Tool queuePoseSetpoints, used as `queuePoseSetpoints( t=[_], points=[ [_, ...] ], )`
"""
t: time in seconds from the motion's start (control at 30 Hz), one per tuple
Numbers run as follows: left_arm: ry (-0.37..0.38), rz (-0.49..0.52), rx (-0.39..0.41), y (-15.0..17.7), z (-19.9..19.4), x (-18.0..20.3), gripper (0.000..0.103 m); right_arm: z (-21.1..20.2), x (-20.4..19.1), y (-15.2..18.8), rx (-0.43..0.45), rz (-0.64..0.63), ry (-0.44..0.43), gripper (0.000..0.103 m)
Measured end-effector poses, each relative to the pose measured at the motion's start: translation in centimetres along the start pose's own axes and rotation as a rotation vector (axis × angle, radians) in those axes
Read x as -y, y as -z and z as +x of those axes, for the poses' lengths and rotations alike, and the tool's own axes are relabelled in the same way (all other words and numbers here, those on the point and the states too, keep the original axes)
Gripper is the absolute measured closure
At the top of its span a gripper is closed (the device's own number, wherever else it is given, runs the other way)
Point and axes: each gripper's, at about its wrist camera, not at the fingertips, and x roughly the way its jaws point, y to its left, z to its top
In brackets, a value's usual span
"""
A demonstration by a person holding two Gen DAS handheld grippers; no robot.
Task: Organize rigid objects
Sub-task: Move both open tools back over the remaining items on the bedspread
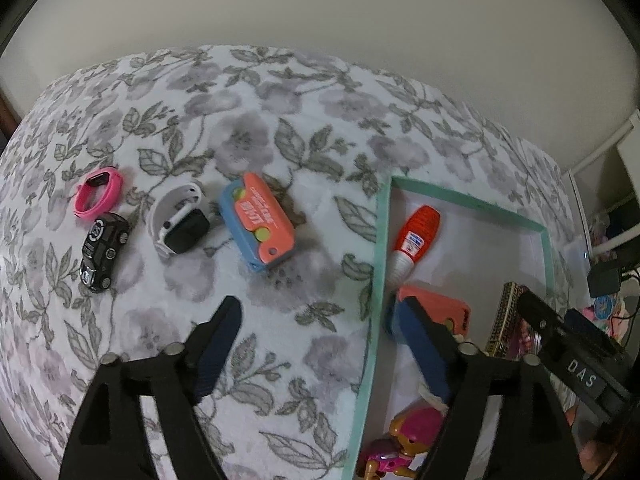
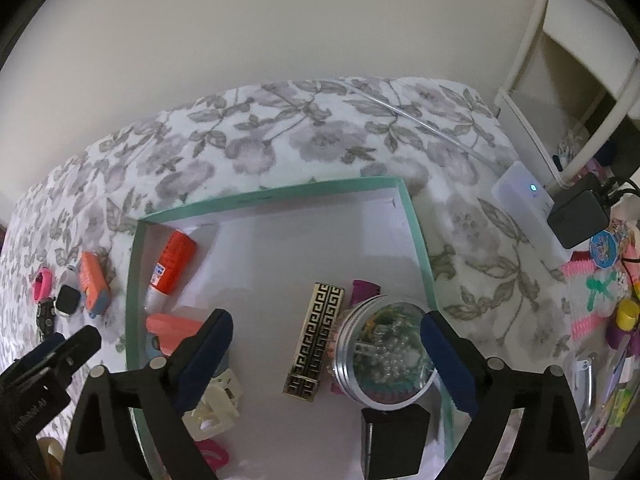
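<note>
A teal-rimmed white box (image 2: 418,240) lies on a floral bedspread. Inside are an orange-and-white tube (image 2: 172,272), an orange-and-blue toy (image 1: 436,308), a gold-and-black patterned case (image 2: 316,340), a clear round jar of beads (image 2: 384,352), a black block (image 2: 394,436) and a pink toy figure (image 1: 404,444). My right gripper (image 2: 328,344) hangs open above the case and jar, its pads off both. My left gripper (image 1: 324,332) stands open astride the box's left rim (image 1: 380,240), holding nothing. Beyond it on the bedspread lie another orange-and-blue toy (image 1: 258,222), a white smartwatch (image 1: 180,220), a black toy car (image 1: 102,252) and a pink band (image 1: 98,192).
A cream clip (image 2: 216,404) sits in the box's near left corner. Right of the bed are a white device with a blue light (image 2: 524,196), a black adapter (image 2: 576,216), a white shelf (image 2: 568,60) and colourful clutter. A plain wall rises behind the bed.
</note>
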Motion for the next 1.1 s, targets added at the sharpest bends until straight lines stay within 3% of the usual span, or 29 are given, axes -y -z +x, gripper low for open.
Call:
queuePoseSetpoints(
  t=[0.23, 0.87, 1.1],
  points=[
    [-0.040, -0.036, 0.061, -0.3, -0.3, -1.2, 0.002, 0.1, -1.0, 0.1, 0.000, -0.032, 0.002, 0.000],
    [-0.043, -0.109, 0.082, -1.4, -1.7, -6.1, 0.001, -2.0, -7.4, -0.2, 0.055, -0.150, -0.043, 0.000],
    [-0.096, -0.161, 0.108, -1.5, -2.9, -10.4, 0.001, -2.8, -12.2, 1.1, 0.069, -0.245, -0.134, 0.000]
  ],
)
